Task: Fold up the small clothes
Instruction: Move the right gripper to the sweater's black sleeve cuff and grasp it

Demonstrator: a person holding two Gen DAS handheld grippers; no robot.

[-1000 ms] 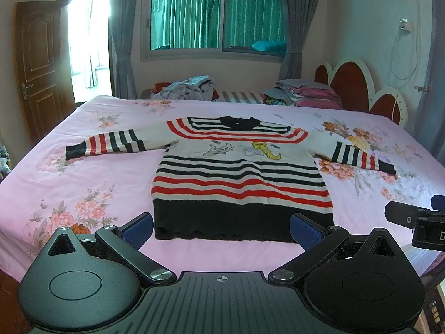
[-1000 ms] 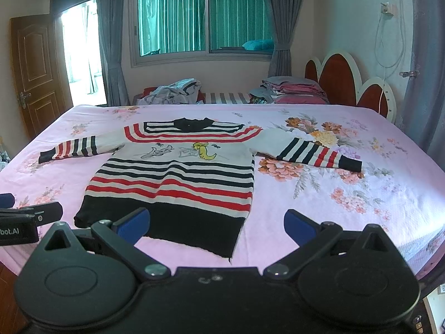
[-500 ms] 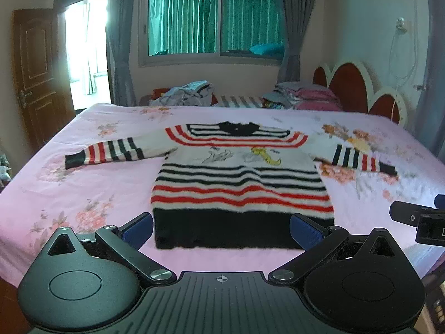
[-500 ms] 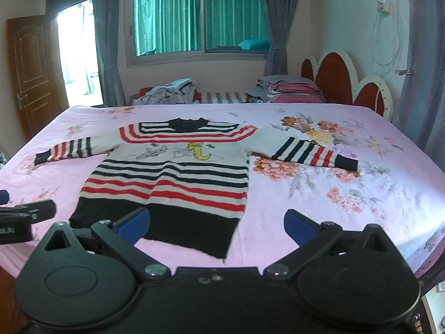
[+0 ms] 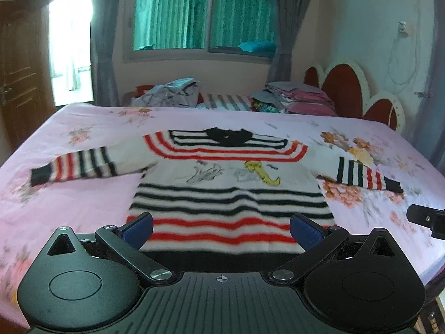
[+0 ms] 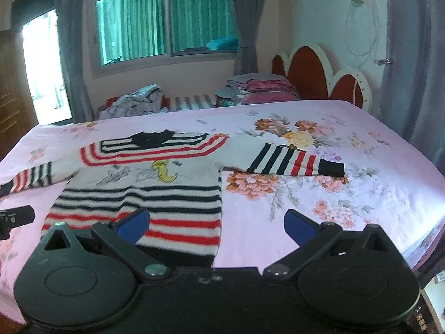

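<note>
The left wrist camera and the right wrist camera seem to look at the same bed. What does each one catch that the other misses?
Only the left wrist view shows the sweater's far-left cuff whole, the wooden door's handle, and the right claw's tip poking in.

Only the right wrist view shows the bed's right edge and the left claw's tip.

Both show the striped sweater lying flat on the pink floral bedspread, the window, the red headboard, and each camera's own claw open, holding nothing.

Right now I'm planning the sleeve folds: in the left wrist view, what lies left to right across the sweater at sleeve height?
Left cuff → left sleeve stripes → yellow picture → right sleeve stripes → right cuff.
</note>
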